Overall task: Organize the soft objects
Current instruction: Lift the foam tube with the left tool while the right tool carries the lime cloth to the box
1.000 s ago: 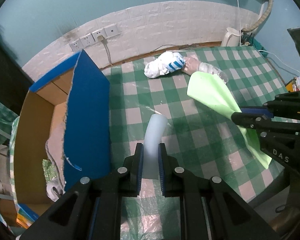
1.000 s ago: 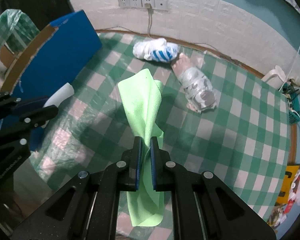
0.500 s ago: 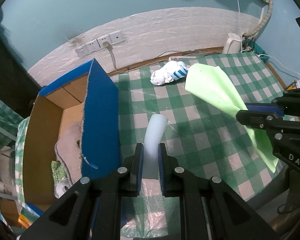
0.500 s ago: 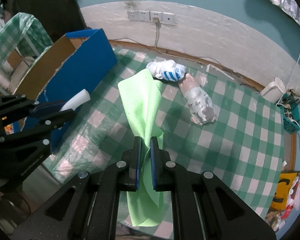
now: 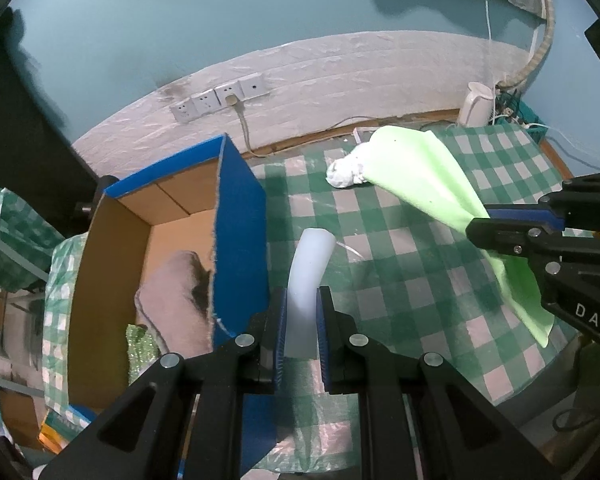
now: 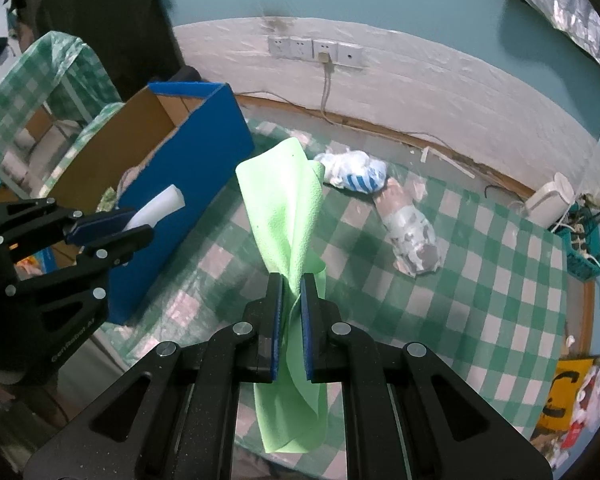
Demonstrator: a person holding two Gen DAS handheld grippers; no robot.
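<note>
My left gripper (image 5: 302,300) is shut on a pale white foam strip (image 5: 310,268) that curves up out of its jaws, held above the table beside the blue cardboard box (image 5: 240,216). In the right wrist view the same gripper (image 6: 140,227) and foam strip (image 6: 156,208) hover by the box (image 6: 204,160). My right gripper (image 6: 291,286) is shut on a light green cloth (image 6: 286,208) that stands up above the jaws and hangs below them; the cloth (image 5: 428,176) also shows in the left wrist view. A pinkish soft item (image 5: 176,300) lies inside the box.
On the green checked tablecloth (image 6: 480,280) lie a white-and-blue bundle (image 6: 356,172) and a grey wrapped bundle (image 6: 414,236). A white kettle (image 6: 550,200) stands at the far right edge. Wall sockets (image 6: 314,50) with a plugged cable sit behind the table.
Both grippers have risen with their loads, so the table looks farther away. More of the box's inside and of the wall now shows.
</note>
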